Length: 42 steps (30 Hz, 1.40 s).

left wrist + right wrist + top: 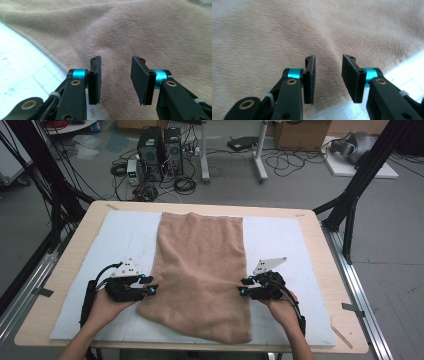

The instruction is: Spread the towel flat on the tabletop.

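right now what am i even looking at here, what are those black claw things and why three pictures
A person sits at a table and holds a hand tool in each hand: a two-jaw gripper. The high view looks down from above; the left gripper shows at its left, the right gripper at its right. The other two pictures come from small cameras riding on each gripper, looking along its black jaws.

On the table lies a pale mat, and on it a tan towel, spread fairly flat. Each gripper points at one side edge of the towel. Both stand open, with a plain gap between the pads, so nothing is held.
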Available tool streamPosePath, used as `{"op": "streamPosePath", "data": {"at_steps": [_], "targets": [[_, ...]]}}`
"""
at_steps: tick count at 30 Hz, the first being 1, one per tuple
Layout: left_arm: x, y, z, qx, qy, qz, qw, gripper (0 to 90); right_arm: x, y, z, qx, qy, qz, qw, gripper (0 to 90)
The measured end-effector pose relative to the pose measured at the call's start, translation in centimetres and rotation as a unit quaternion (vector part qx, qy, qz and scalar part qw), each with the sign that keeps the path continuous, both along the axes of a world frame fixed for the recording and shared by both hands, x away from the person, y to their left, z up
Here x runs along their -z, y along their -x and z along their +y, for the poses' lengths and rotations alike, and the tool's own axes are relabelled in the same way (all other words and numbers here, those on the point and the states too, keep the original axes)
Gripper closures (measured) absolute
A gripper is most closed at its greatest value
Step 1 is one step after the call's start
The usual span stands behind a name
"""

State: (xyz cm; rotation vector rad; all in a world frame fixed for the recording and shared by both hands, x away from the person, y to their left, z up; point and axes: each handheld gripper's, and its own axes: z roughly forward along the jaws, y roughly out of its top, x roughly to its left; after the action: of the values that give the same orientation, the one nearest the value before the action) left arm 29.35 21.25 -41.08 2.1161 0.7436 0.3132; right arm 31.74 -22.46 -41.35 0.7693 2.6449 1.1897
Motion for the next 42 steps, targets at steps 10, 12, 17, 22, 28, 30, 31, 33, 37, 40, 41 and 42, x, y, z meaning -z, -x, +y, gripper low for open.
{"op": "streamPosePath", "data": {"at_steps": [10,12,17,22,28,30,31,33,37,40,41,42], "targets": [[0.9,3.3,-0.4,0.026,-0.005,-0.002,0.9996,49.5,-0.5,3.8,1.2,-0.043,0.0,-0.023,0.9988,54.8],[1.6,3.4,-0.6,0.033,-0.022,0.009,0.9992,48.7,-0.1,4.2,1.5,-0.055,0.006,-0.017,0.9983,54.2],[3.1,3.2,-1.5,0.034,-0.032,0.031,0.9984,44.7,1.4,4.4,3.0,-0.075,0.023,-0.001,0.9969,51.7],[3.0,3.2,-1.5,0.041,-0.02,0.038,0.9982,66.1,2.1,3.9,3.9,-0.091,0.018,0.026,0.9954,65.4],[2.6,3.6,-2.0,0.045,-0.034,0.026,0.9981,79.7,2.0,4.0,4.3,-0.109,0.03,0.019,0.9934,85.6],[2.2,3.5,-1.9,0.044,-0.029,0.027,0.9983,80.3,1.5,4.1,4.3,-0.113,0.035,0.007,0.9929,86.4],[1.9,3.5,-1.8,0.045,-0.025,0.025,0.9984,80.4,1.3,4.2,4.3,-0.112,0.035,0.007,0.9931,86.5],[0.9,3.5,-1.4,0.041,-0.011,0.017,0.999,80.4,0.6,4.2,4.1,-0.11,0.031,-0.002,0.9934,86.6],[-1.5,2.9,-0.9,0.027,0.003,-0.014,0.9995,80.4,-1.6,3.7,3.1,-0.094,0.01,-0.025,0.9952,86.6],[-2.5,1.7,-0.9,0.013,0.007,-0.024,0.9996,80.4,-2.7,2.8,2.6,-0.072,0.015,-0.044,0.9964,86.5],[-2.8,1.2,-1.1,0.004,0.012,-0.027,0.9996,80.4,-2.9,2.3,2.5,-0.062,0.019,-0.044,0.9969,86.5],[-3.0,0.6,-1.4,-0.002,0.013,-0.03,0.9995,80.4,-3.1,1.6,2.5,-0.054,0.022,-0.048,0.9971,86.5]]}}
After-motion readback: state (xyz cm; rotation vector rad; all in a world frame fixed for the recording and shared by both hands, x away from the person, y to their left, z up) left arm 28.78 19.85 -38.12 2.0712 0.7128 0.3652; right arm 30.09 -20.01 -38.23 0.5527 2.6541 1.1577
